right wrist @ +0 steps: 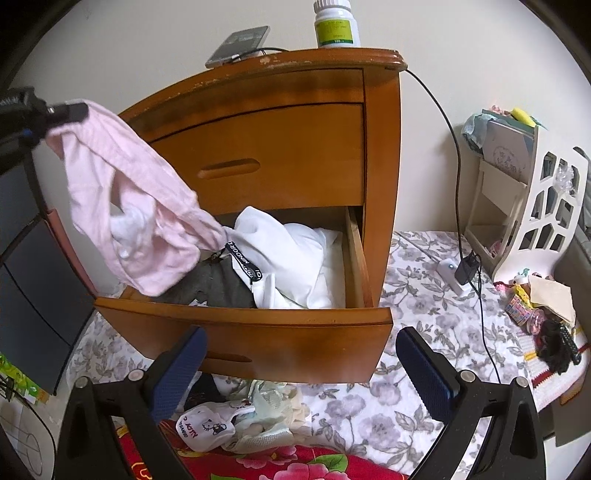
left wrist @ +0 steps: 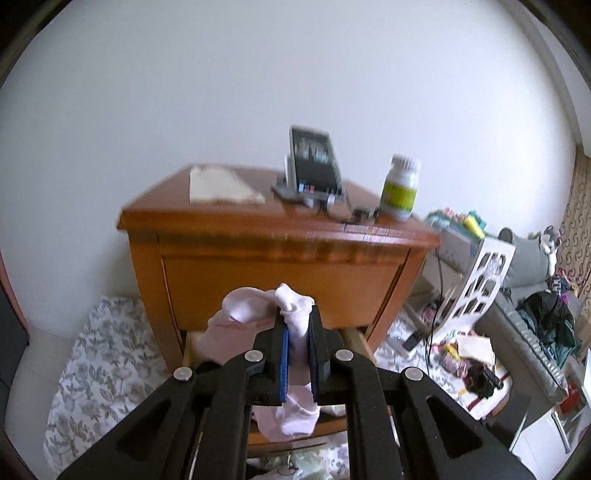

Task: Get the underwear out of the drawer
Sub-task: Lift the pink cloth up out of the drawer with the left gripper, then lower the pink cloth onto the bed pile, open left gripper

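Left gripper (left wrist: 298, 332) closed on pale pink underwear (left wrist: 295, 317), in the lower centre of the left wrist view. Cloth pinched between the two blue pads (left wrist: 283, 363), bunched above the fingertips and hanging out again below them. Seen in the right wrist view at the upper left of the frame: same gripper (right wrist: 68, 110) holding the pink underwear (right wrist: 136, 206) up in the air, the garment draping down and to the right, its lower end reaching the clothes in the open drawer (right wrist: 243, 332). Cannot tell if the lower end is only touching or caught there.

Right gripper (right wrist: 301, 363) at the bottom of its own frame, fingers spread wide, holding nothing, blue pads (right wrist: 428, 373) apart on both sides of the drawer front. Not touching the wood, as far as visible.

Drawer is the lower one of a brown wooden nightstand (right wrist: 280, 147), pulled out, in the middle of the frame. Inside: white garments (right wrist: 288, 266), a dark grey piece (right wrist: 218, 288), and a black band with white letters (right wrist: 242, 266) lying across them. Upper drawer (right wrist: 258, 158) closed.

On top of the nightstand, upper centre: a white bottle with green label (right wrist: 337, 26) and a phone on a stand (left wrist: 314, 162), with a folded pale cloth (left wrist: 221, 184) at the left. Below the drawer, bottom centre: a small heap of underwear (right wrist: 236, 417) on a flowered sheet (right wrist: 406, 295), beside a red flowered blanket (right wrist: 295, 461).
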`<state>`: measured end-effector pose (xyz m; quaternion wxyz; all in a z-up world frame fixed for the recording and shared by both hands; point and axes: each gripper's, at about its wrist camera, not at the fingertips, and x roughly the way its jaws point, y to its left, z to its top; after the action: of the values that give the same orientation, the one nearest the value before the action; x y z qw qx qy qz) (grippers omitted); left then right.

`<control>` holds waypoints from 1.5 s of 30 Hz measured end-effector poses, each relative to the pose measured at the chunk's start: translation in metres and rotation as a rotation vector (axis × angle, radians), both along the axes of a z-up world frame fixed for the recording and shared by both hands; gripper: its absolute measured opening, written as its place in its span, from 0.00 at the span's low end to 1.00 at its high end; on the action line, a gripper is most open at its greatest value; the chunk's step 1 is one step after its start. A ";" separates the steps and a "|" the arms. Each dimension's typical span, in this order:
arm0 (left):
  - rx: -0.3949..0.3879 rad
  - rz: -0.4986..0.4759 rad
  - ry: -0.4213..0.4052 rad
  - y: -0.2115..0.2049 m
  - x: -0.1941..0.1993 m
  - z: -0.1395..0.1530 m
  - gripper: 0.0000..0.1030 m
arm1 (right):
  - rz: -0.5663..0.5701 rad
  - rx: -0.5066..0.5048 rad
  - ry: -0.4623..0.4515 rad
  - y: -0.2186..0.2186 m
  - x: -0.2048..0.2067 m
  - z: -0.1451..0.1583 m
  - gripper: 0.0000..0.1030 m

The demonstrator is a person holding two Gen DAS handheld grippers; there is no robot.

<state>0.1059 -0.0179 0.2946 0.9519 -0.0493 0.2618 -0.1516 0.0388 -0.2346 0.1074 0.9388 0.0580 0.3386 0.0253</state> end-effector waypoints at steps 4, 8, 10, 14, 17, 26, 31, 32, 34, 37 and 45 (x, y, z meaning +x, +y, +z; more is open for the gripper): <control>-0.022 0.003 -0.096 0.004 -0.027 0.029 0.09 | -0.004 0.004 -0.010 -0.002 -0.005 0.004 1.00; -0.035 -0.001 -0.194 0.005 -0.058 0.054 0.09 | -0.005 0.008 -0.018 -0.004 -0.009 0.007 1.00; -0.047 -0.011 -0.224 0.006 -0.072 0.062 0.09 | -0.003 0.008 -0.022 -0.003 -0.012 0.009 1.00; -0.041 -0.033 -0.283 0.002 -0.100 0.071 0.09 | 0.000 0.008 -0.031 -0.001 -0.018 0.013 1.00; -0.015 -0.057 -0.295 -0.007 -0.114 0.068 0.09 | 0.001 0.008 -0.037 -0.001 -0.023 0.016 1.00; 0.030 -0.096 -0.196 -0.025 -0.127 0.019 0.09 | -0.006 -0.008 -0.039 -0.005 -0.037 0.016 1.00; 0.040 -0.108 -0.083 -0.032 -0.119 -0.020 0.09 | -0.021 -0.004 -0.035 -0.011 -0.041 0.015 1.00; 0.048 -0.109 -0.056 -0.035 -0.116 -0.031 0.09 | -0.023 -0.004 -0.033 -0.013 -0.041 0.014 1.00; 0.069 -0.110 -0.023 -0.039 -0.113 -0.046 0.09 | -0.028 -0.003 -0.028 -0.014 -0.041 0.012 1.00; 0.107 -0.113 0.032 -0.046 -0.108 -0.075 0.09 | -0.034 -0.002 -0.017 -0.017 -0.040 0.009 1.00; 0.147 -0.090 0.229 -0.055 -0.083 -0.163 0.09 | -0.037 -0.007 0.014 -0.019 -0.036 -0.002 1.00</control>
<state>0.0228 -0.0727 0.1320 0.9090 0.0151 0.3812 -0.1678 0.0027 -0.2534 0.1054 0.9369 0.0613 0.3441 0.0066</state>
